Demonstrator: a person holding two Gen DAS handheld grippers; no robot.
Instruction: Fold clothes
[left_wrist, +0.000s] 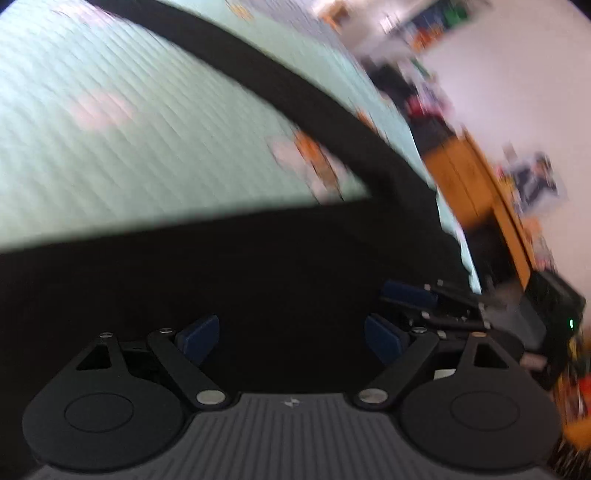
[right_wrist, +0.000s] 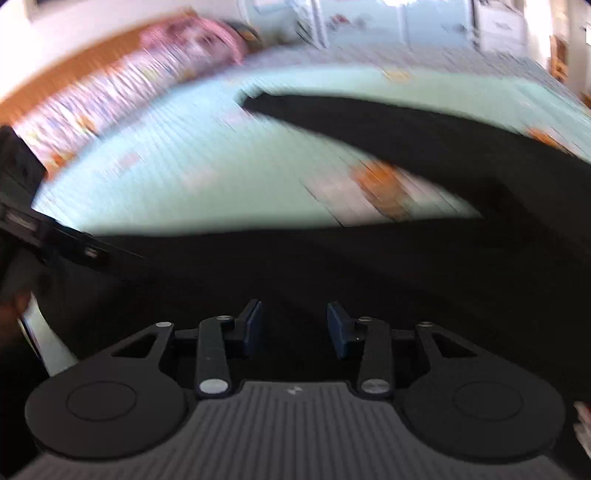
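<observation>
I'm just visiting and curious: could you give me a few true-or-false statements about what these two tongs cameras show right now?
1. The garment is black. True.
2. It lies on a red bedspread. False: the bedspread is pale mint green.
3. The left tongs stand wide open. True.
4. The right tongs are clamped fully shut. False: a gap shows between the blue pads.
5. A long black sleeve stretches across the bedspread. True.

No legible text, label or number; both views blurred by motion.
</observation>
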